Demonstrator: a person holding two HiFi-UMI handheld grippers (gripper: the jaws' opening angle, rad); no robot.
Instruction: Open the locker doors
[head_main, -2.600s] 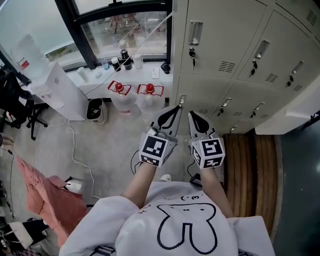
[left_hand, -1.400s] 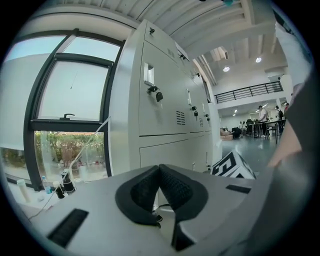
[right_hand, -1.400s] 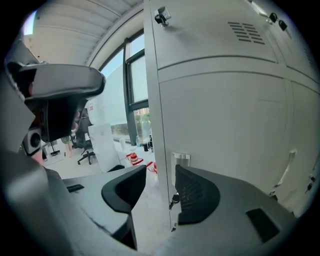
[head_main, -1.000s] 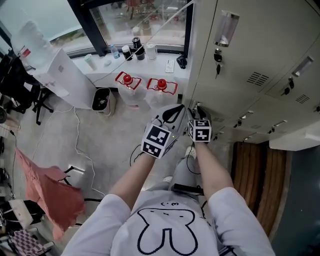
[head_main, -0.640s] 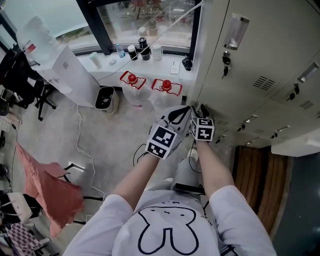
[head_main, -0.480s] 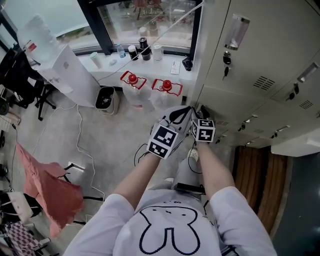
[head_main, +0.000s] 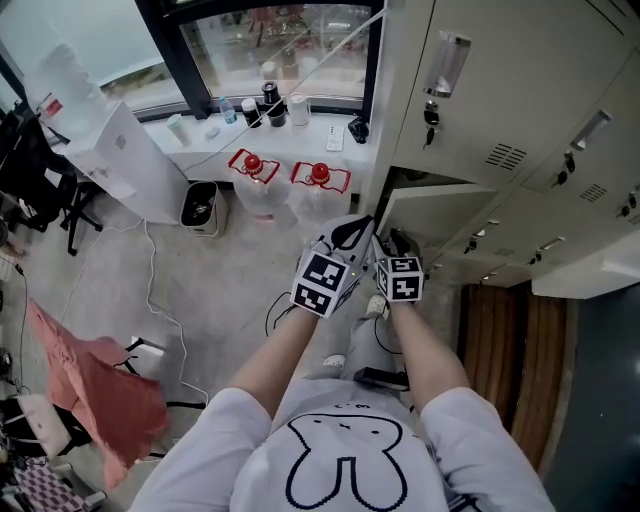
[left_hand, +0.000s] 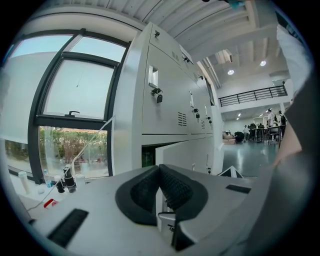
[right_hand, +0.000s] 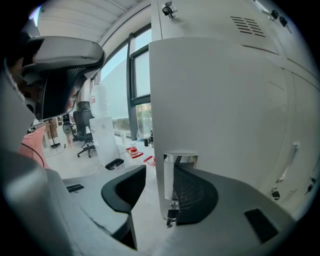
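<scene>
In the head view, my left gripper (head_main: 350, 232) and right gripper (head_main: 393, 240) sit side by side at the centre of the frame, both reaching toward the bank of pale grey metal lockers (head_main: 520, 90) that fills the upper right. One pale grey metal locker door (head_main: 440, 205) in a lower row stands ajar just above my right gripper, with a dark gap along its top edge. The doors around it are flush. At upper centre, two clear water bottles with red caps (head_main: 285, 185) stand on the grey floor (head_main: 220, 280) under the window. A pink cloth (head_main: 95, 385) hangs at lower left.

In the left gripper view, my jaws are closed, the black ribbed pads (left_hand: 172, 187) meeting at their tips with nothing between them. Beyond them, at the centre of the frame, the locker door (left_hand: 180, 150) swings out from the lockers (left_hand: 165, 110), showing a dark opening at its left. The large dark-framed window (left_hand: 75, 100) fills the left side.

In the right gripper view, my jaws stand wide apart around the free edge of the locker door (right_hand: 225, 110), which rises through the middle of the frame. The chrome recessed handle (right_hand: 180, 159) sits on that edge, just in front of my right-hand pad. The left-hand pad (right_hand: 127, 187) is clear of the door. A small key (right_hand: 170, 216) hangs below the handle. A black office chair (right_hand: 85, 125) stands far off at the left.
</scene>
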